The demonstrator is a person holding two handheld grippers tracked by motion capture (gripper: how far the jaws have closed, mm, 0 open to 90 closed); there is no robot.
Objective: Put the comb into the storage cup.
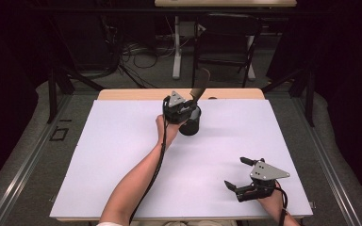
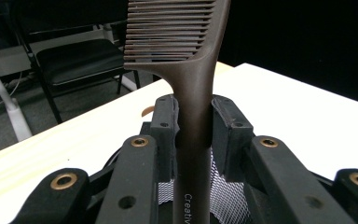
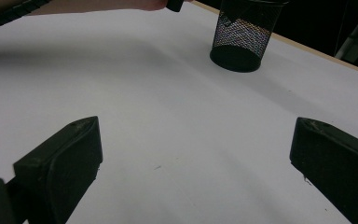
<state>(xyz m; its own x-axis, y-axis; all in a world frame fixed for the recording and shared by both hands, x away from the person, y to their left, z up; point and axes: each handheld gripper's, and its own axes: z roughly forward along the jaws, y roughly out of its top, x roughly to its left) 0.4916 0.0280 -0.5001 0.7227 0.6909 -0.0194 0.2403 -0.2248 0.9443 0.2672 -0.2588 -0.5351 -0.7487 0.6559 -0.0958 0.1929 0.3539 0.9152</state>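
Note:
A dark brown comb (image 2: 193,84) stands upright with its teeth at the top, and my left gripper (image 2: 194,126) is shut on its handle. The handle's lower end reaches down into a black mesh cup (image 2: 226,196) beneath the jaws. From above, the left gripper (image 1: 181,107) sits over the cup (image 1: 191,126) at the table's far middle, the comb (image 1: 199,90) rising from it. My right gripper (image 1: 238,173) rests near the front right of the table, open and holding nothing. In the right gripper view the mesh cup (image 3: 242,39) stands far ahead beyond the wide-apart pads (image 3: 70,154).
A white sheet (image 1: 122,155) covers the wooden table (image 1: 122,94). Beyond the far edge stand a black folding chair (image 1: 226,42), a table leg and loose cables on the floor. A cable trails along the left forearm.

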